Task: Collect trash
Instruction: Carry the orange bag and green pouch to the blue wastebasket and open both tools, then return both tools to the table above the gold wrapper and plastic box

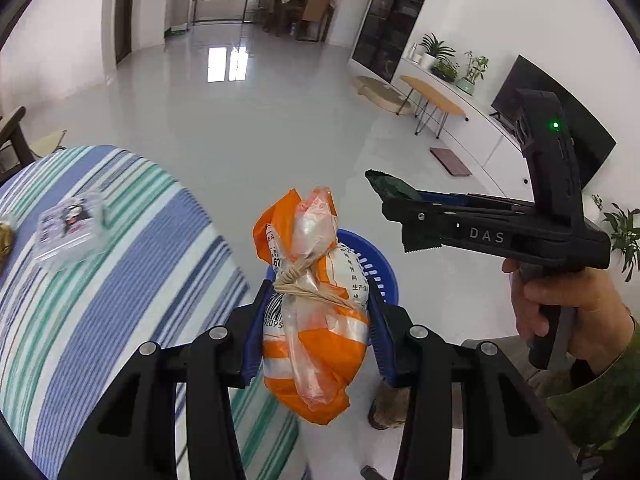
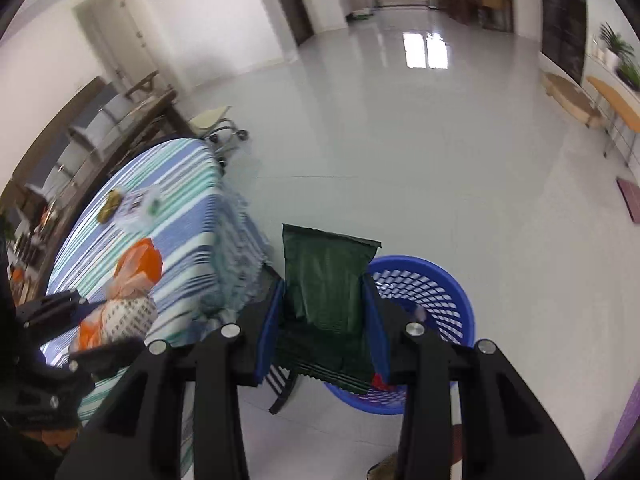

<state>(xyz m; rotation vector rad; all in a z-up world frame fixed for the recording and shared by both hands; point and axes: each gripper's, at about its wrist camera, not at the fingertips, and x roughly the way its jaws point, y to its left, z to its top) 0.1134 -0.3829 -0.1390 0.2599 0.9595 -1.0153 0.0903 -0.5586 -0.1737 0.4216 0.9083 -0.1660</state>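
The left tool was seen partly closed, its blue ribbed pads pressed against both sides of an orange-and-white plastic bag. The bag was crumpled and bulging, printed with a barcode and text, and was tied at its neck with pale string. It was held in the air just off the edge of the table, which was covered by a cloth striped in blue, green and white. Directly beyond the bag, part of a blue plastic basket with a slotted wall was seen on the glossy pale floor.

The right tool was likewise closed to a narrow gap on a dark green foil pouch, flat and rectangular with a serrated top edge, held upright between the blue pads. The basket, round and of open lattice, stood just beyond and to the right of the pouch, beside the table. In the left wrist view this tool was gripped by a hand in a green sleeve.

On the table a clear plastic packet was left lying.
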